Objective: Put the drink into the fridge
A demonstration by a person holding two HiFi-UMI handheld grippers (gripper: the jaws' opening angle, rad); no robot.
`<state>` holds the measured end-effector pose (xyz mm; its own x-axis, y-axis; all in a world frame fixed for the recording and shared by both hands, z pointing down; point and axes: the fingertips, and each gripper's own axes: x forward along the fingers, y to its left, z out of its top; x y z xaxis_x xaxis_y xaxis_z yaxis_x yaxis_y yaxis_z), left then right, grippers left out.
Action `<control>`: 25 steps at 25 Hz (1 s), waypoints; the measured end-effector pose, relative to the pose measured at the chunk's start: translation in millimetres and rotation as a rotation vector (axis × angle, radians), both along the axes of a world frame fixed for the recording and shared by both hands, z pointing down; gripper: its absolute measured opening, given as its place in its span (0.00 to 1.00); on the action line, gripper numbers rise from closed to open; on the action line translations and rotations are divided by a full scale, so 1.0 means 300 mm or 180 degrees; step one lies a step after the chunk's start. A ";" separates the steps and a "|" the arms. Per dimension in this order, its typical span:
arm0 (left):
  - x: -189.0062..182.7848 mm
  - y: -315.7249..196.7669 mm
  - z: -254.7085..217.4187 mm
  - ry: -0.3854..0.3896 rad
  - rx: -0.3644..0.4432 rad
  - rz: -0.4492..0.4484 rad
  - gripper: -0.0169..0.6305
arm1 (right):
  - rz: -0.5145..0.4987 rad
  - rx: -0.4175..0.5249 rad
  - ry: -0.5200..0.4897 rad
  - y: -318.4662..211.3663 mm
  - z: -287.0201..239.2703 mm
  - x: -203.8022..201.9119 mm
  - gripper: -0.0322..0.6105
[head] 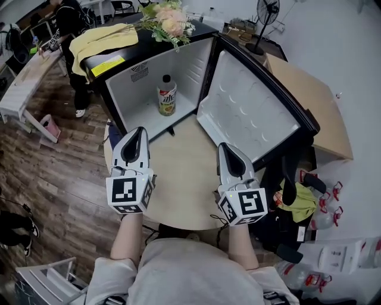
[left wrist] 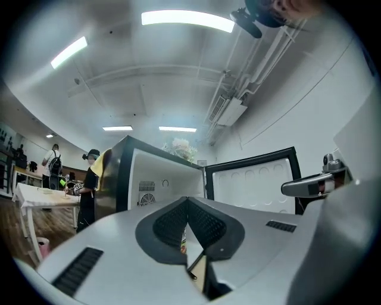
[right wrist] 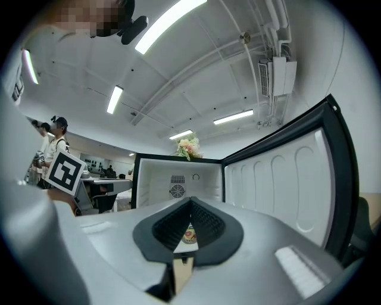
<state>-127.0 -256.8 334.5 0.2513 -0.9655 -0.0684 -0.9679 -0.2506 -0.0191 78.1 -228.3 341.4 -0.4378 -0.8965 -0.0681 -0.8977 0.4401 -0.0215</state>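
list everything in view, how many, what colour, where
fridge: one, black outside, white inside, ahead of the grippers, door open to the right
drink bottle: one, dark cap, yellow-green label, upright inside the fridge
flowers: one bunch, pink and green, on top of the fridge
cloth: one, yellow, on top of the fridge, left part
table: one, round, beige, under the grippers
fan: one, black, behind the fridge door
person: one, dark clothes, standing far left
left gripper: one, grey, jaws shut, empty, over the table
right gripper: one, grey, jaws shut, empty, over the table
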 end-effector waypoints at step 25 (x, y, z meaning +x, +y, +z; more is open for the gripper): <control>0.020 0.431 -0.109 0.0060 0.0310 -0.0272 0.04 | -0.0342 0.0146 -0.0002 0.272 -0.050 0.012 0.07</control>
